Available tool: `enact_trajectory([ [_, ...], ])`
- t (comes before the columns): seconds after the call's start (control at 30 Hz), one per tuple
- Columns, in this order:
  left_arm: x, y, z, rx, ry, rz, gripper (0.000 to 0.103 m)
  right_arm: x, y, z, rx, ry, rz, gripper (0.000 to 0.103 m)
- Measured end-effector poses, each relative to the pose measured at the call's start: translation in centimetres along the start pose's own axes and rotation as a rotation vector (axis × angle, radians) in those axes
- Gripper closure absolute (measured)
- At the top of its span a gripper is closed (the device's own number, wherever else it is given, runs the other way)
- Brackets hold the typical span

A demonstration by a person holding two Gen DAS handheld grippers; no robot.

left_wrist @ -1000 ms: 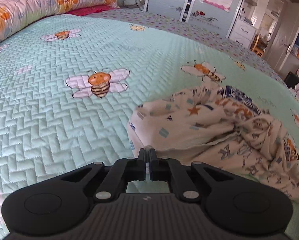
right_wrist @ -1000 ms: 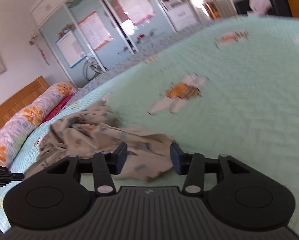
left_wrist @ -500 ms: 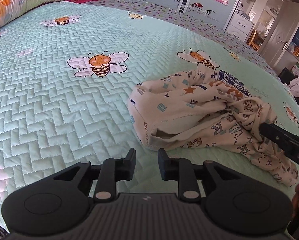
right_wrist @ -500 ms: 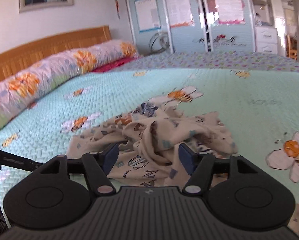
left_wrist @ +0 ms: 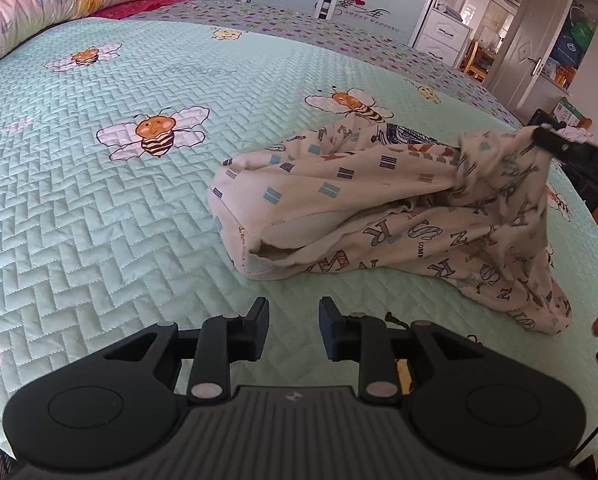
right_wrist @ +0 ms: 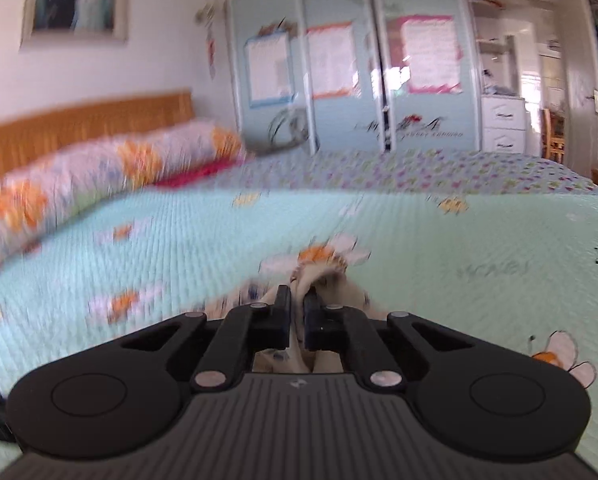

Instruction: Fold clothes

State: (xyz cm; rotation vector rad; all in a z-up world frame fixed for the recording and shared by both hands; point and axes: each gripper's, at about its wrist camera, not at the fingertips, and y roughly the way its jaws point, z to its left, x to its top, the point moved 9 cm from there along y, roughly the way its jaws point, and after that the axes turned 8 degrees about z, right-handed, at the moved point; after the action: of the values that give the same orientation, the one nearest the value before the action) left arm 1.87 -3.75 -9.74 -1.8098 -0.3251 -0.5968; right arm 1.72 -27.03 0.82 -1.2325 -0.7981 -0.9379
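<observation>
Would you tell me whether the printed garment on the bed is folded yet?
Not folded: the garment lies crumpled, one bunch pinched and lifted by the right gripper.

Right wrist view is motion-blurred: headboard and bolster smeared. Garment mostly hidden behind the right gripper.

Left wrist view looks steeply down across the bedspread; the blurred right one seemingly faces level, sharing it.

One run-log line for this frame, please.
right claw: shut on cream letter-print cotton garment, lifting one end | left claw: open, empty | mint quilted bee bedspread: under garment
</observation>
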Motion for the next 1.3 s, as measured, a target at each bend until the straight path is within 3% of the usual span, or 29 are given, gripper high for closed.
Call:
enact_trajectory([
  [0.17,0.2,-0.5,-2.1,-0.011,0.074,-0.020,0.070,4.0,-5.5,-4.9,-0.054,0.082,-0.135,0.098],
  [0.33,-0.1,-0.3,-3.5,-0.026,0.108,-0.009,0.069,3.9,-9.7,-8.7,-0.117,0.147,-0.197,0.098],
  [0.47,-0.2,0.2,-4.4,-0.031,0.133,0.003,0.069,-0.1,-10.6,-11.9,-0.164,0.255,-0.139,0.098],
  [0.63,0.2,0.8,-6.5,-0.037,0.198,0.003,0.068,-7.7,-8.9,-14.8,-0.197,0.388,0.039,0.098],
  [0.73,1.1,1.4,-9.1,-0.047,0.285,-0.023,0.064,-11.4,-7.9,-15.7,-0.207,0.462,0.134,0.098],
  [0.83,1.7,2.6,-11.8,-0.014,0.408,-0.058,0.060,-12.6,-8.0,-16.0,-0.181,0.492,0.160,0.097],
  [0.93,2.0,4.2,-12.8,0.009,0.441,-0.046,0.059,-12.9,-8.3,-15.4,-0.166,0.485,0.168,0.091],
  [1.1,2.4,6.9,-12.6,0.013,0.407,0.000,0.059,-14.0,-9.4,-15.5,-0.135,0.500,0.175,0.086],
  [1.23,2.9,8.7,-11.9,0.002,0.344,0.043,0.061,-13.4,-10.5,-14.5,-0.144,0.442,0.146,0.083],
  [1.3,3.3,9.5,-11.4,-0.044,0.281,0.072,0.084,-13.0,-11.3,-14.2,-0.162,0.411,0.126,0.081],
])
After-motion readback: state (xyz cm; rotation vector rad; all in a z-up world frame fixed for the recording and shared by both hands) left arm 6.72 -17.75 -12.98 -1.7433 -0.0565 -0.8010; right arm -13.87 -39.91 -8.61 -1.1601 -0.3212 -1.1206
